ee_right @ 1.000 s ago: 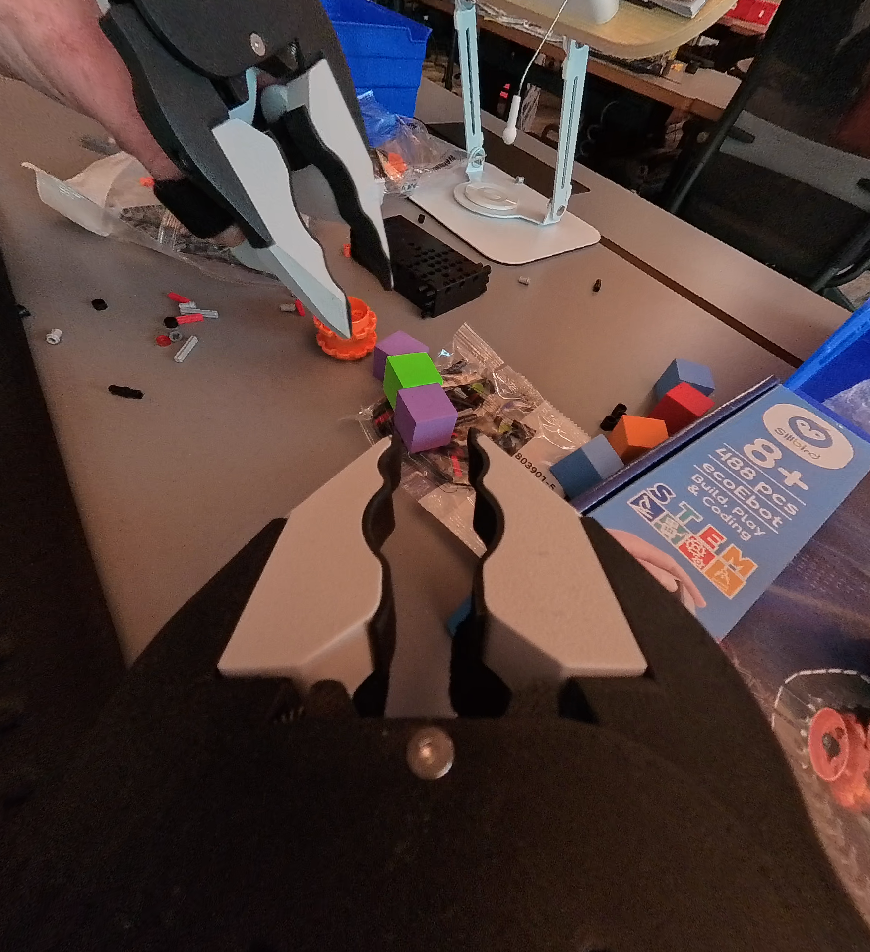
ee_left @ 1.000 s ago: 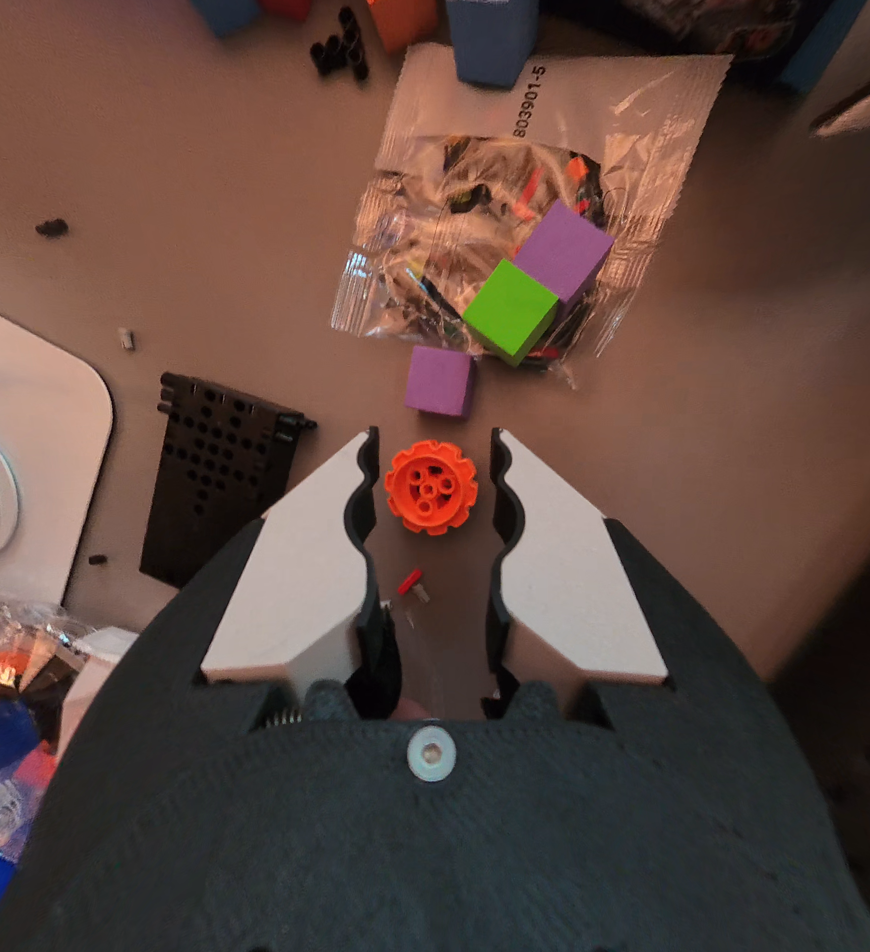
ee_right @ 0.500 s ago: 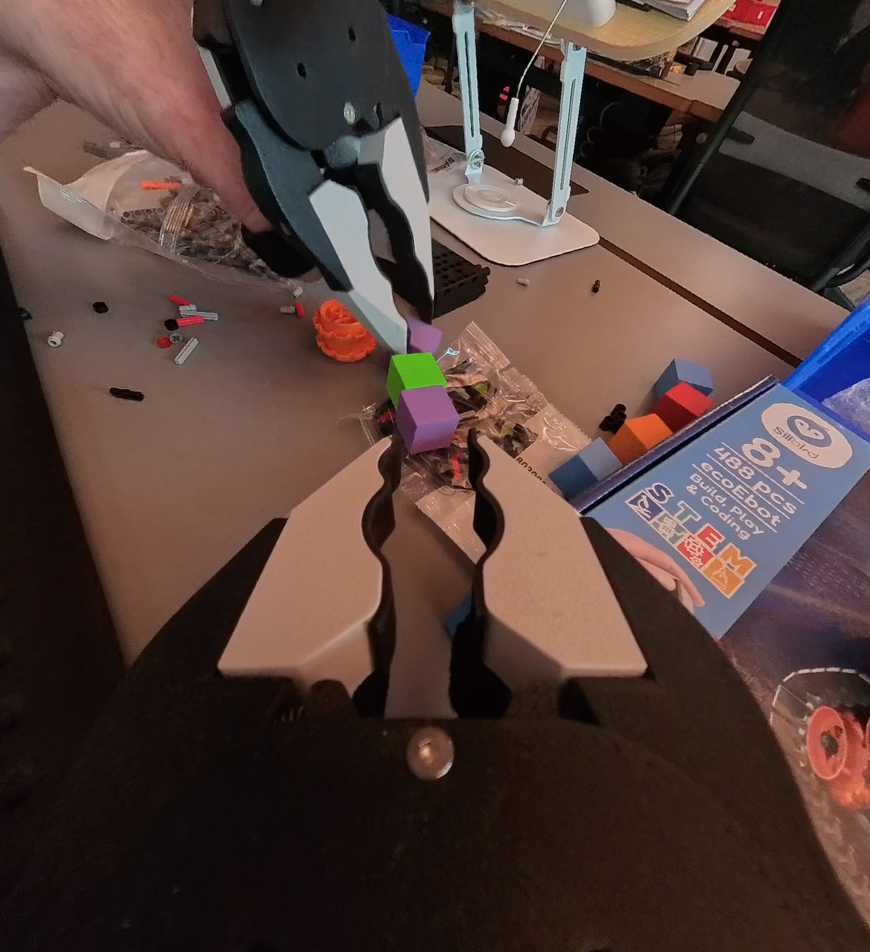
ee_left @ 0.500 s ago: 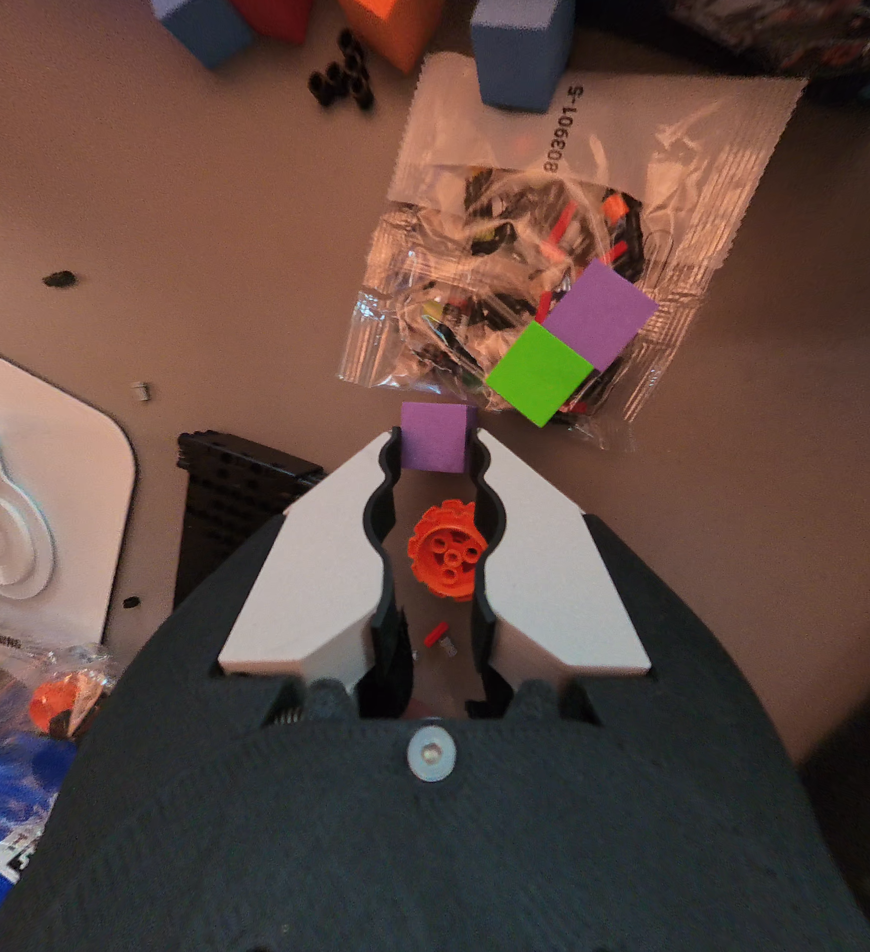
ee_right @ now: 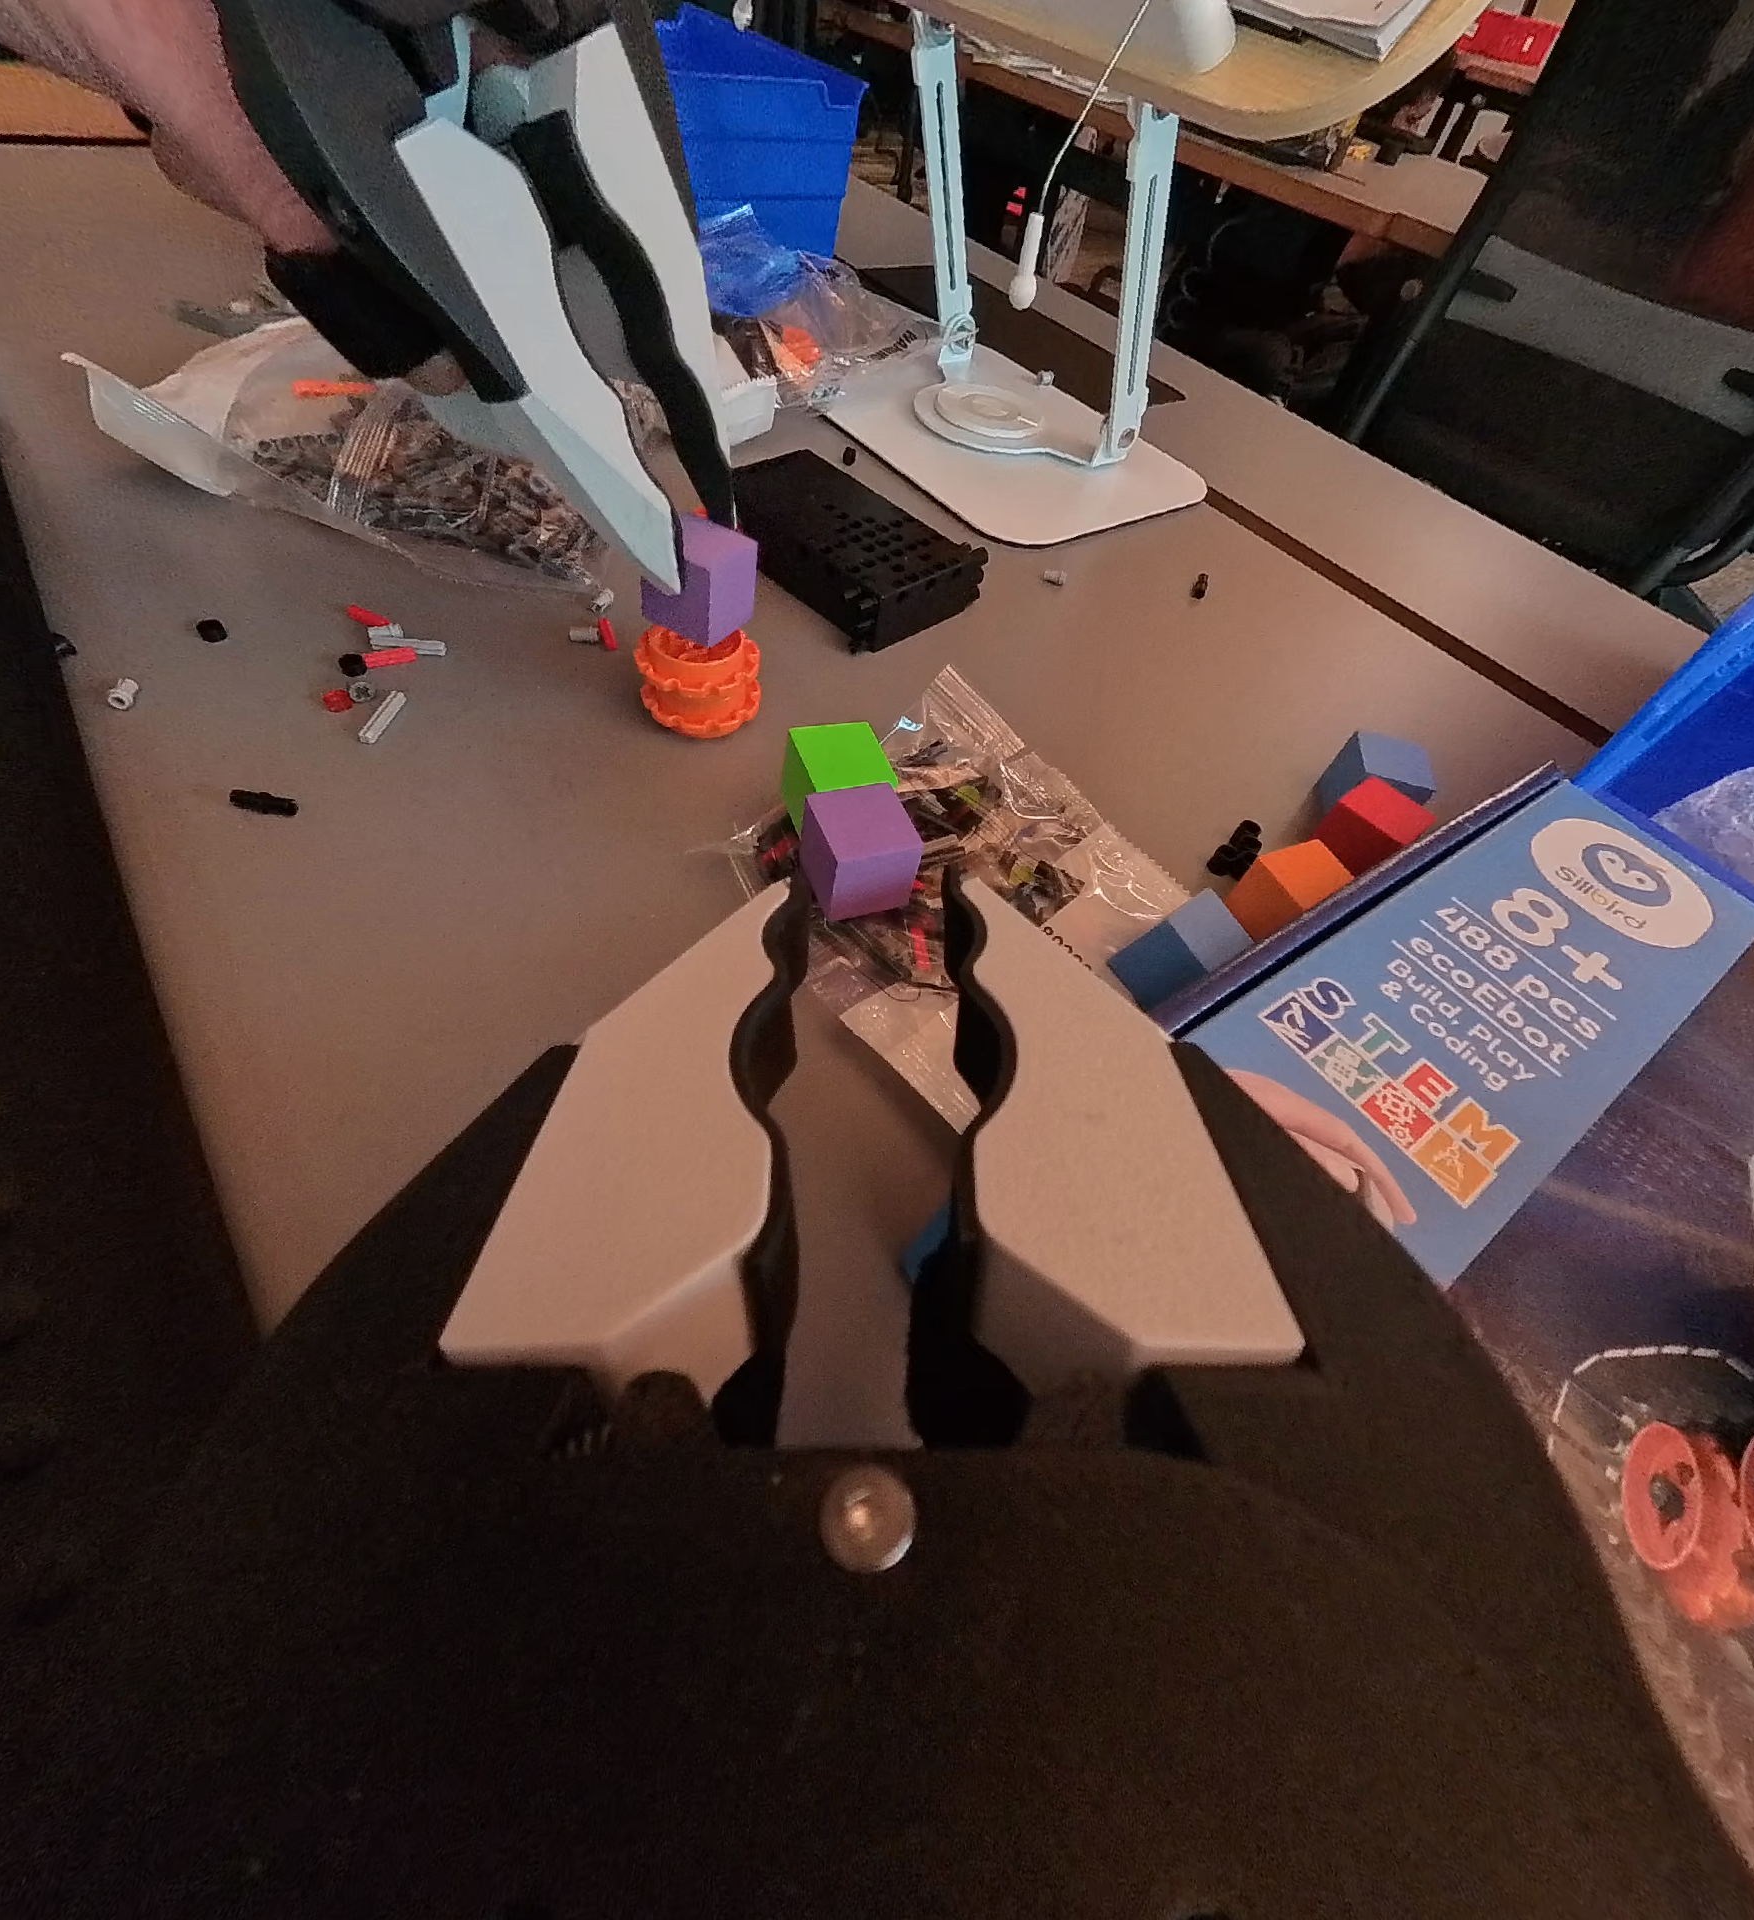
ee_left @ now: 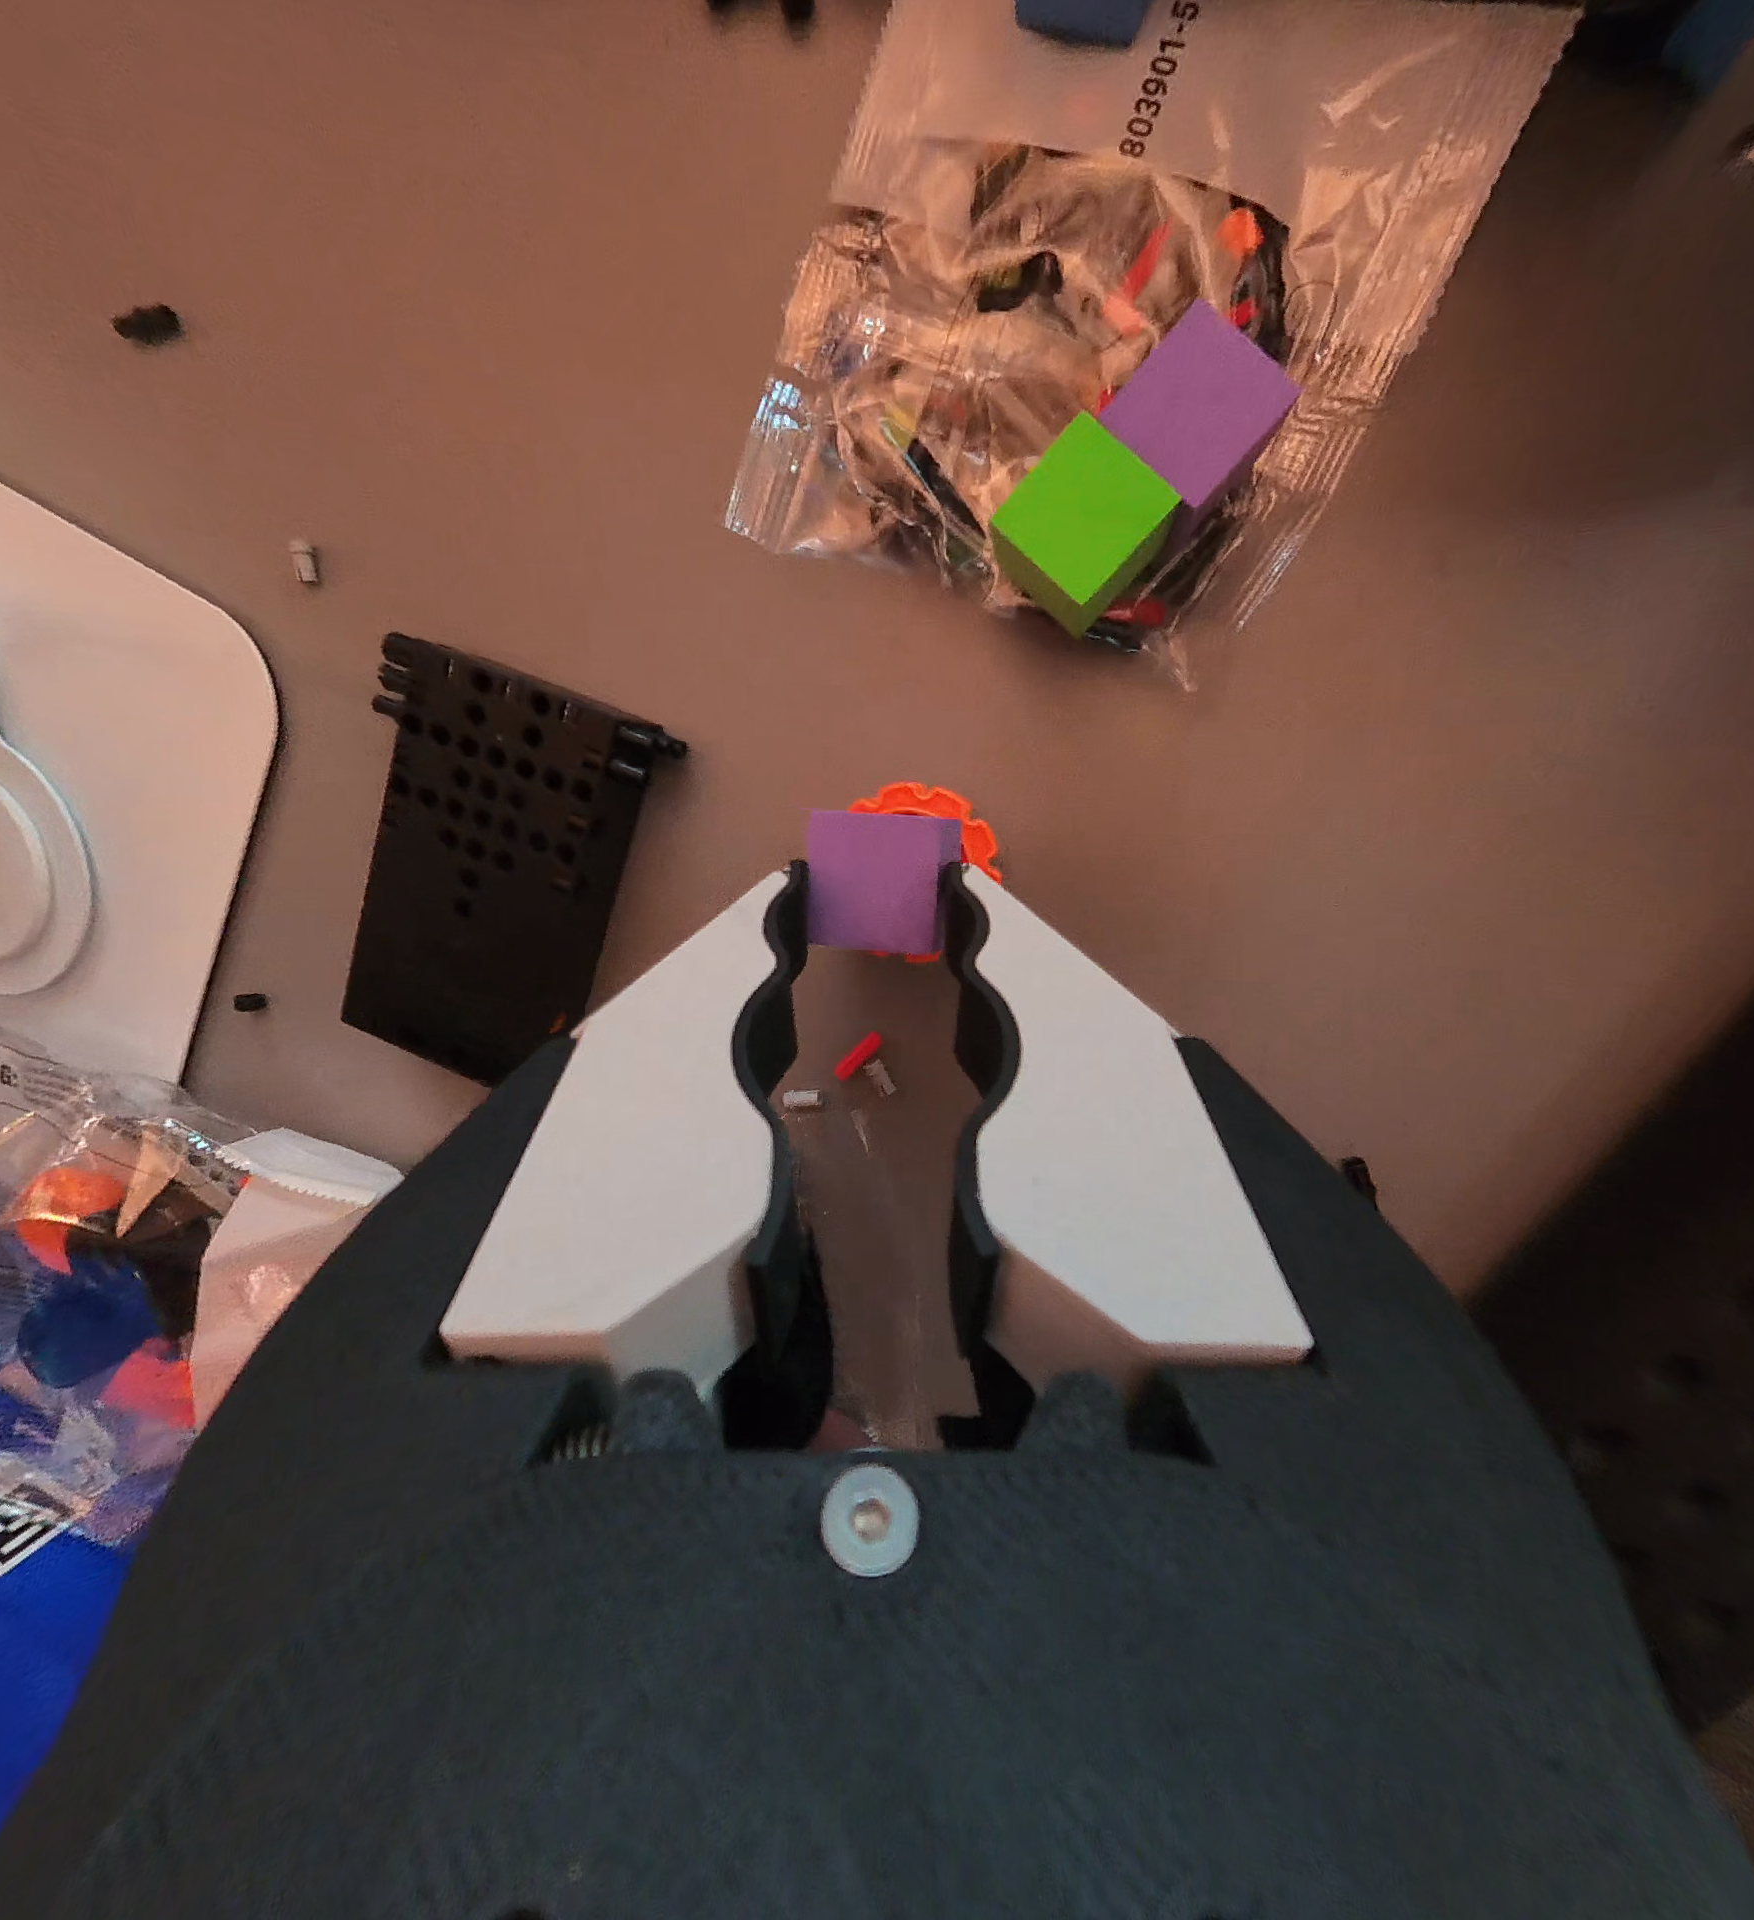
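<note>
Right wrist view alone shows left gripper pinching purple cube just above orange wheel, upper left. Right gripper jaws spread, empty.

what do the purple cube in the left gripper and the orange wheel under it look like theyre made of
Purple cube, pinched in the left gripper: probably foam, given its flat matte faces with no shine, though painted wood is possible. Orange wheel: likely moulded hard plastic, with crisp notched rims and a slight sheen.
</note>
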`<state>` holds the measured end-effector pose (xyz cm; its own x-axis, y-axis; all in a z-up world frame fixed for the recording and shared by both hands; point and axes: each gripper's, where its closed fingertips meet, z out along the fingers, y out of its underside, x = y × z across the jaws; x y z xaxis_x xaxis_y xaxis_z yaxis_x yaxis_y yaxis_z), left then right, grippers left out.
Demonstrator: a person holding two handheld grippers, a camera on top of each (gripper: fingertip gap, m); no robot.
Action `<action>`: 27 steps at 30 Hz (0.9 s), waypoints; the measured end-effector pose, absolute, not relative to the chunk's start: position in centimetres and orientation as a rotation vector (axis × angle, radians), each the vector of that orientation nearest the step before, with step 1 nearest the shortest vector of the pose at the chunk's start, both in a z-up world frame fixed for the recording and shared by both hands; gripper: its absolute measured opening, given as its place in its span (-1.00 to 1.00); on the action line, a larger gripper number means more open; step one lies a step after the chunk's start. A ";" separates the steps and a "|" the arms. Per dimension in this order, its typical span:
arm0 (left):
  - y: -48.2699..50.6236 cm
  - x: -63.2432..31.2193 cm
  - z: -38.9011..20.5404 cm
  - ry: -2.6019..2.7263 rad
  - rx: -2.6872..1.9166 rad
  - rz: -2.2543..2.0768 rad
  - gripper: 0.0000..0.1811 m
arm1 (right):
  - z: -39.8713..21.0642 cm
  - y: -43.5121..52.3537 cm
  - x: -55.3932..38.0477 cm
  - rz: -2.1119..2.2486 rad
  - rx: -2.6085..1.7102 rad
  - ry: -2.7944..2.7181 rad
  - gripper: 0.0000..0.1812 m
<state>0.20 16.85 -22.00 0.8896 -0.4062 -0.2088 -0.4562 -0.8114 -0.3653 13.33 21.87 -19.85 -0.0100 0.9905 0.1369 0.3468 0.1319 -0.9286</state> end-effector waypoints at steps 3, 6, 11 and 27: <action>16.7 0.3 -22.5 0.627 -2.650 0.162 -0.73 | -19.9 21.9 13.3 0.907 -1.363 -1.512 -0.73; 16.9 0.3 -22.6 0.627 -2.646 0.163 -0.73 | -19.9 21.9 13.3 0.906 -1.364 -1.514 -0.73; 17.1 0.2 -22.7 0.626 -2.642 0.172 -0.73 | -19.8 21.9 13.3 0.909 -1.362 -1.511 -0.73; 17.0 -0.1 -22.8 0.617 -2.645 0.202 -0.72 | -19.8 21.9 13.4 0.913 -1.361 -1.511 -0.73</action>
